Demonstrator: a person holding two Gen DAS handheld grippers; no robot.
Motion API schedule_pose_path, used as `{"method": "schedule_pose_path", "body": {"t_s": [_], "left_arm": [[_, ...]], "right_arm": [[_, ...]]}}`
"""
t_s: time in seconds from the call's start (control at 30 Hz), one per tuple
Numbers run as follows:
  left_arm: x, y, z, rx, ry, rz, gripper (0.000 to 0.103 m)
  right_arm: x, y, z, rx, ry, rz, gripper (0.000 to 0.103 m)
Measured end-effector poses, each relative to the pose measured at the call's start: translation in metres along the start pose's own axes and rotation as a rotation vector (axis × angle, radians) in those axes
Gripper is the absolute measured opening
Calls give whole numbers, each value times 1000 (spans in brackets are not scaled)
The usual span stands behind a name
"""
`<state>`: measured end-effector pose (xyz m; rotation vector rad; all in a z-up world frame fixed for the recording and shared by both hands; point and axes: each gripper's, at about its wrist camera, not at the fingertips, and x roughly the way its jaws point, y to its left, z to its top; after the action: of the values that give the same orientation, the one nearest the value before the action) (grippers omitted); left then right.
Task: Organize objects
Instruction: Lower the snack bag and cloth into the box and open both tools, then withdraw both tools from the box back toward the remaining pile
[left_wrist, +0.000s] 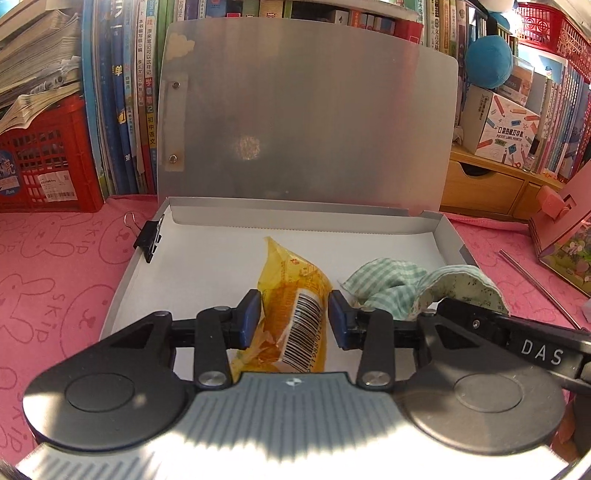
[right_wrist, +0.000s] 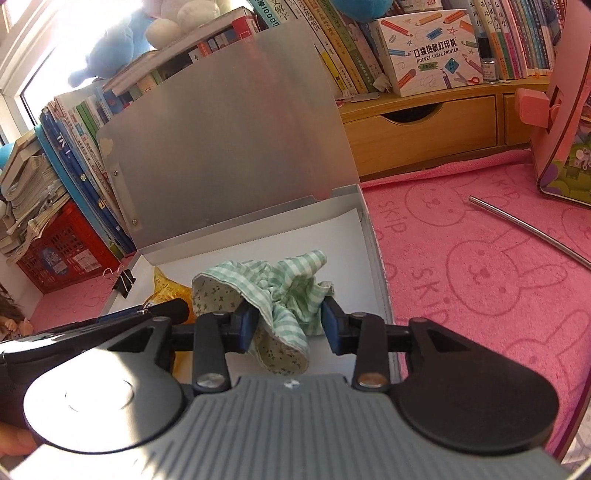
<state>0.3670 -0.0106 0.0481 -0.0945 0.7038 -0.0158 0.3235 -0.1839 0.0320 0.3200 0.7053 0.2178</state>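
Between the blue pads of the left claw (left_wrist: 294, 319) lies a yellow snack packet (left_wrist: 295, 295), flat on the white floor of an open grey box (left_wrist: 122, 280); the jaws stand part open with a visible gap on each side, so nothing is gripped. Just to the right of that claw, the right claw (right_wrist: 289, 324) likewise stands part open around a green checked cloth (right_wrist: 280, 291), whose folds brush the left pad while the right pad stands clear; it, too, rests in the box and is not pinched. Beyond both claws the box lid stands upright, and a black binder clip (left_wrist: 149, 238) sits on the box's left wall, ahead and to the left. Outside the box, off to the right, a metal rod (right_wrist: 532, 229) lies on the pink towel (right_wrist: 480, 288). Judged by appearance, the packet is light, crinkly and slippery, probably best taken across its middle near the barcode; the cloth is soft and limp, likely to sag or slip, so a bunched fold would give the surest hold. Each claw's body hides the near edge of the box and the packet's lower end; the packet's contents cannot be made out, nor what kind of item the cloth is.
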Motion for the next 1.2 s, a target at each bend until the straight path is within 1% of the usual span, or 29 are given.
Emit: {"method": "schedule_pose_path", "body": {"t_s": [0.03, 0.07, 0.1, 0.2, 0.37, 0.63, 0.77, 1.0, 1.1, 1.2], "left_arm": [[-2, 0, 0, 1, -4, -3, 60], [-4, 0, 0, 1, -10, -5, 68], [-7, 0, 1, 5, -19, -9, 72], [-17, -3, 1, 28, -28, -14, 79], [-38, -7, -1, 67, -46, -5, 80], [-82, -8, -12, 108, -75, -47, 81], [-108, -9, -23, 149, -100, -60, 81], [-145, -6, -50, 186, -107, -96, 82], [-160, -3, -63, 186, -114, -99, 82], [-175, 4, -75, 171, -121, -122, 82]], "right_arm": [[-2, 0, 0, 1, -4, 9, 68], [-5, 1, 0, 3, -10, 14, 69], [-8, 1, 1, 2, -17, 16, 69], [-18, 2, 2, -3, -22, 31, 74], [-40, 5, 0, -30, -45, 42, 75], [-82, 19, -15, -135, -73, 62, 77], [-102, 26, -25, -172, -80, 79, 78], [-136, 32, -43, -221, -87, 125, 79], [-148, 33, -53, -236, -87, 143, 79], [-160, 31, -63, -243, -83, 160, 80]]}}
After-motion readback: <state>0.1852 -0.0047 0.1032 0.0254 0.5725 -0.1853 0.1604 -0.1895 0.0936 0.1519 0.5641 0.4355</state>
